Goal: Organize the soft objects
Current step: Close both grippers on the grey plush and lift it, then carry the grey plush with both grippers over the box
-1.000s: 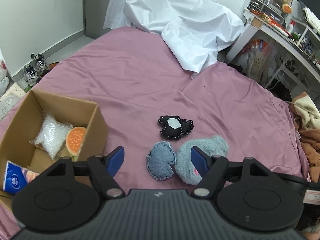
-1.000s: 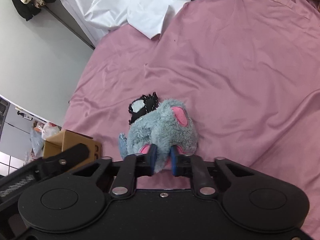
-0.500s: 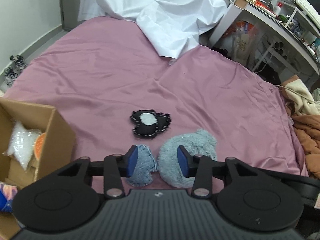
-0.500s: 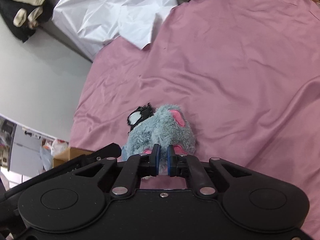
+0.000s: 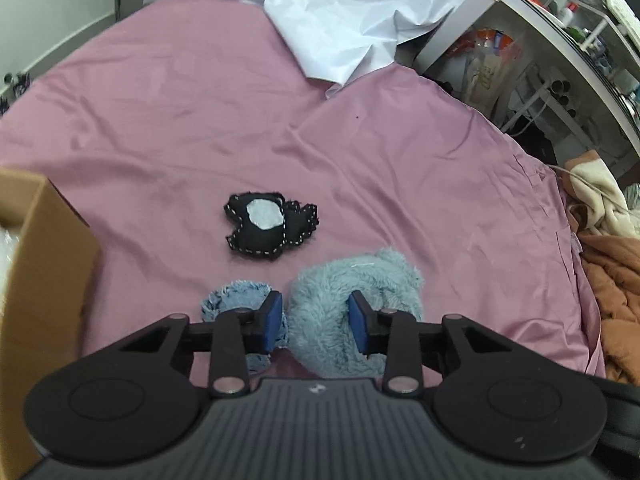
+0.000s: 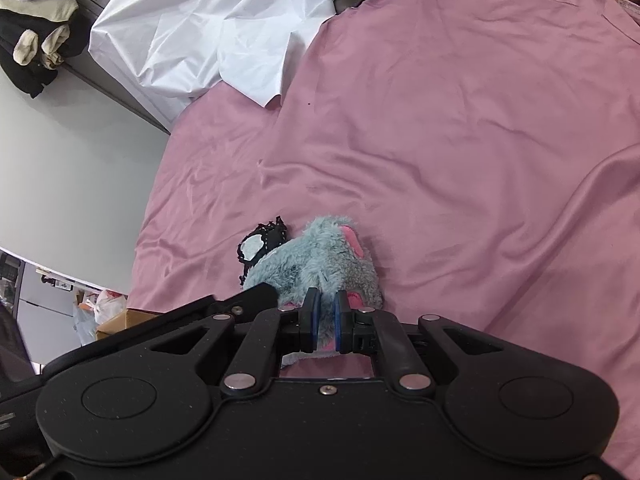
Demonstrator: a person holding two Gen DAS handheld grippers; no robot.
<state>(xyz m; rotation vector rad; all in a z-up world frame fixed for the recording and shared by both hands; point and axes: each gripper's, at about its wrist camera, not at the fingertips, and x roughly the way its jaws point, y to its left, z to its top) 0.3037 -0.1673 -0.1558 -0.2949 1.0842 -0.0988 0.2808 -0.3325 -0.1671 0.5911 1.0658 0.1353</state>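
Observation:
A fluffy grey-blue plush toy (image 5: 352, 280) with pink ears lies on the pink bed sheet (image 5: 200, 120). My left gripper (image 5: 314, 324) is half closed around the toy's left part, pads on either side of the fur. My right gripper (image 6: 325, 318) is shut on the toy's near edge (image 6: 316, 264). A denim pad (image 5: 236, 300) lies just left of the toy, partly under my left finger. A black felt piece with a white patch (image 5: 268, 226) lies beyond them; it also shows in the right wrist view (image 6: 260, 246).
A cardboard box (image 5: 40, 272) stands at the left, close to my left gripper. A white sheet (image 5: 352, 20) is bunched at the bed's far end. Blankets (image 5: 612, 264) lie off the right edge. A desk with clutter (image 5: 560, 20) stands far right.
My left gripper moved right from the box and denim pad onto the plush toy, its jaws narrowing. My right gripper closed tight on the toy's near edge.

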